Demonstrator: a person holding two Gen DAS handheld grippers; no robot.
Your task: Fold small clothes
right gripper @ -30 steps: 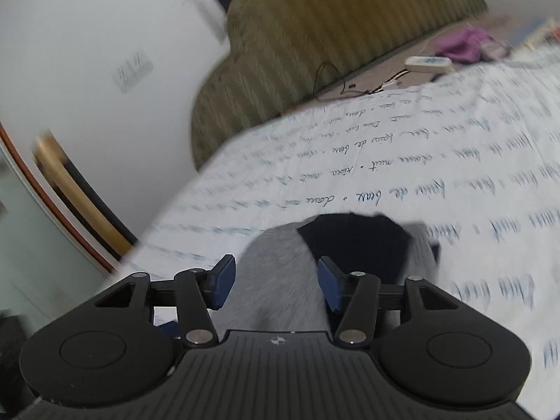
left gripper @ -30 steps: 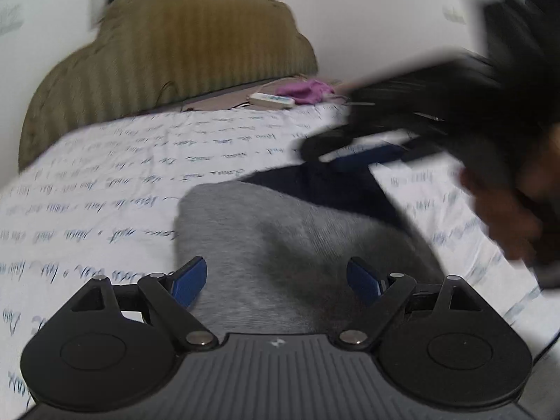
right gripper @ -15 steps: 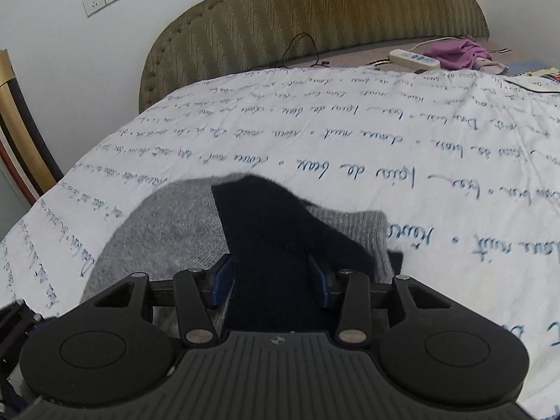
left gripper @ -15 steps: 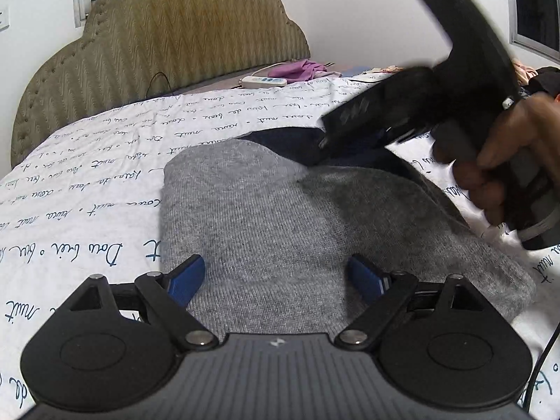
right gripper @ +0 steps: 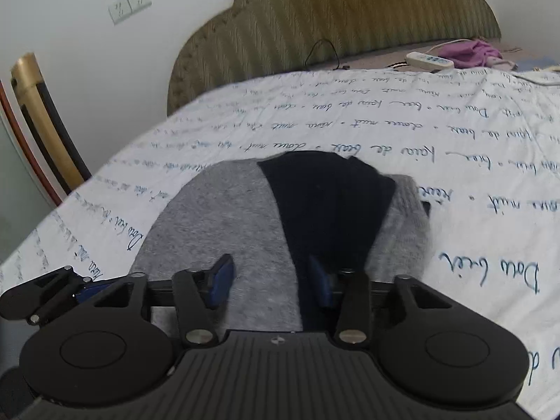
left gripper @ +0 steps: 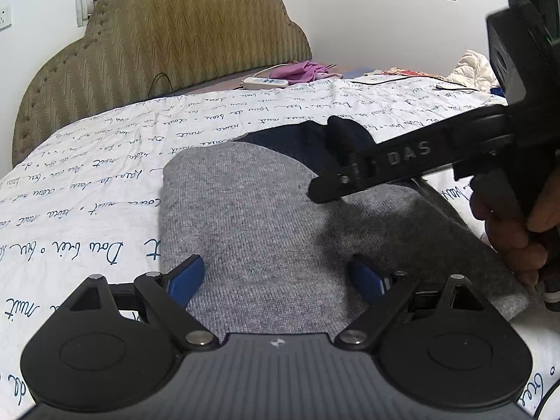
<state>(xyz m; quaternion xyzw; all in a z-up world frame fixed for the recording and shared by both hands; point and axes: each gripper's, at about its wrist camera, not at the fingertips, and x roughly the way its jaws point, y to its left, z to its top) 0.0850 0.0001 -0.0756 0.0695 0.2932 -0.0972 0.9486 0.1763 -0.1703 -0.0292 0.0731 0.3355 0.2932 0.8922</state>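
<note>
One "DAS"-marked right claw [left gripper: 344, 171]

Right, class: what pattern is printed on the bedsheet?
The bedsheet is white with lines of dark blue cursive handwriting; the right wrist view shows it best.

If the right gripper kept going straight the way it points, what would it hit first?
Most likely the folded grey garment with the dark cloth on it: the right gripper, open, points low across both. Beyond them lies the bedsheet; depth is unclear.
</note>
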